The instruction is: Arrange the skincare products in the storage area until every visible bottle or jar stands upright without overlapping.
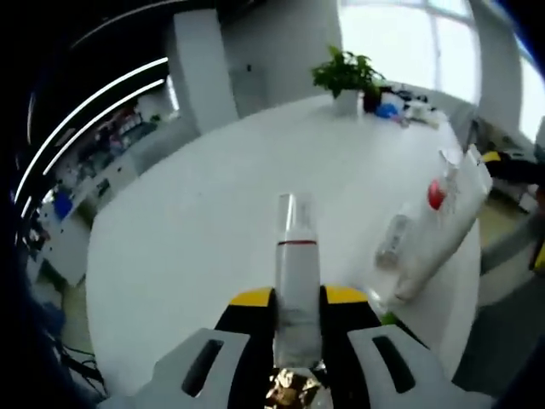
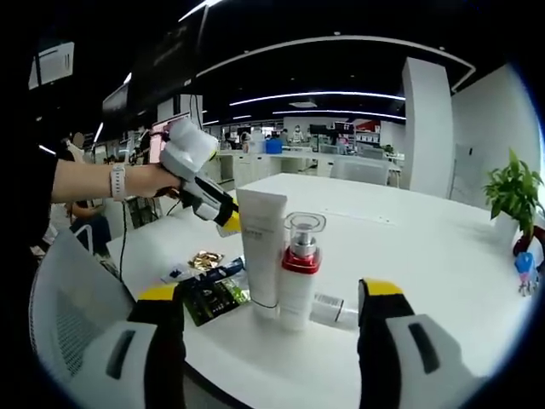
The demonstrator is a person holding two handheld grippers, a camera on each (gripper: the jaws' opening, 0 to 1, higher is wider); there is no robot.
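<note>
**Two bottles up, one lying flat**

One clear bottle (image 1: 297, 281) sits pinched in the left tool (image 1: 297, 300), its long axis running toward 12 o'clock over the white desk (image 1: 187, 221).

Right gripper view: the right tool (image 2: 271, 308) gapes wide and holds nothing. At 12 o'clock stand a white tube (image 2: 261, 252) and a red-collared bottle (image 2: 298, 271); a small bottle (image 2: 334, 310) lies flat just beside them.

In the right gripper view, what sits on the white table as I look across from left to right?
Gold foil packet → dark green sachets → tall white squeeze tube standing upright → white pump bottle with red collar and clear cap → small white bottle lying on its side → green potted plant.
</note>
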